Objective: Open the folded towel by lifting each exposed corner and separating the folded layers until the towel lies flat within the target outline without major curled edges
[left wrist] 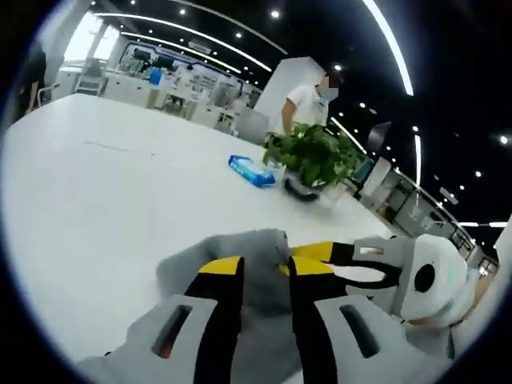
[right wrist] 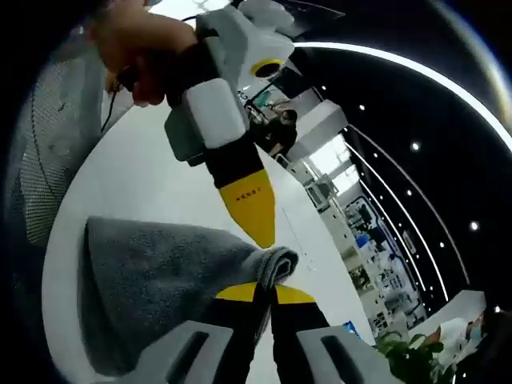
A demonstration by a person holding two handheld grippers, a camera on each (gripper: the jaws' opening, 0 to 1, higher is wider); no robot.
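You had barely begun: the grey towel [right wrist: 160, 296] lay folded on the white table [left wrist: 104, 200], its layers not yet parted, with one corner bunched and lifted, and I could make out no target outline. Nearly all the unfolding was left, as I judged it.

In the left gripper view, your left gripper [left wrist: 266, 268] had its jaws drawn to a narrow gap with towel cloth between the yellow tips, holding the raised fold at about 6 o'clock. Your right gripper reached in from 3 o'clock to the same fold.

In the right gripper view, your right gripper [right wrist: 266, 290] was pinched almost shut on the rolled towel corner, just below centre. The left gripper came down from 11 o'clock, its tip touching that corner.

A potted plant [left wrist: 314, 158] and a blue packet [left wrist: 251, 170] stood well apart at 1 o'clock.
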